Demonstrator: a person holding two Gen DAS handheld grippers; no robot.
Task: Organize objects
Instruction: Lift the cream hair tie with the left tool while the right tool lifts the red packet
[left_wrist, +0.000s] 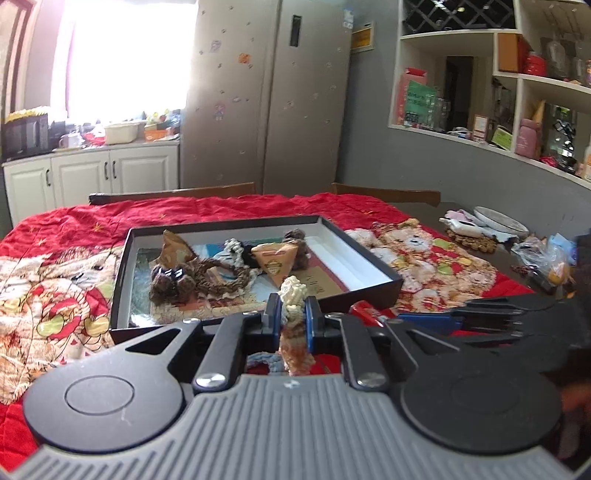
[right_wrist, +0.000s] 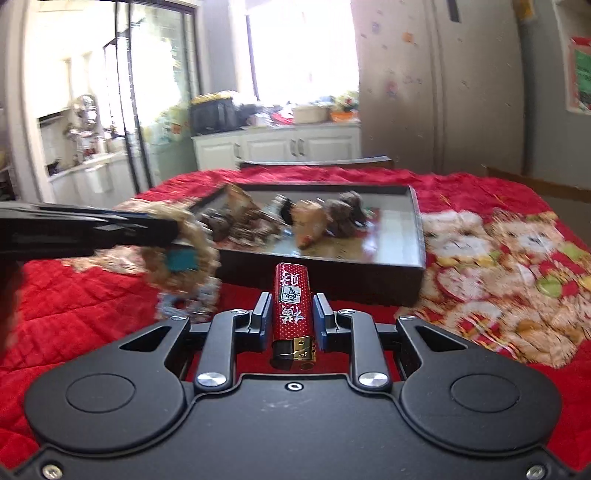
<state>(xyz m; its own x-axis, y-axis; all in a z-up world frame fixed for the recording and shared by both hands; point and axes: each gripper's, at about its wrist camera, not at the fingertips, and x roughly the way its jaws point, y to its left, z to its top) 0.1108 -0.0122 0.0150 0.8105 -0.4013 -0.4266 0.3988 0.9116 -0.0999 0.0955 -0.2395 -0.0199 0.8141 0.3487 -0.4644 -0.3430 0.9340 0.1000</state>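
The left gripper (left_wrist: 291, 314) has its jaws closed tight on a knotted rope toy (left_wrist: 293, 295), a cream and brown braid that sticks up between the blue pads and hangs down below them. It is held just in front of the near wall of a shallow black box (left_wrist: 373, 291) that sits on a red quilt (left_wrist: 221, 210) printed with teddy bears, spread over the counter. Inside the box lie a brown rope toy (left_wrist: 192, 278), a tan triangular packet (left_wrist: 276, 264), another brown paper packet (left_wrist: 177, 249) and a few smaller things too tangled to tell apart. The right gripper (right_wrist: 290, 317) has its jaws nearly closed on a red lighter (right_wrist: 291, 306) with white characters and a gold metal end, held lengthwise with the gold end toward the camera. The lighter is also just short of the box's near wall, above the quilt. In the right wrist view the left gripper comes in from the left edge, blurred, with its rope toy dangling beside the box's near left corner. A refrigerator (left_wrist: 273, 92) and white cupboards (left_wrist: 92, 173) stand behind the counter.
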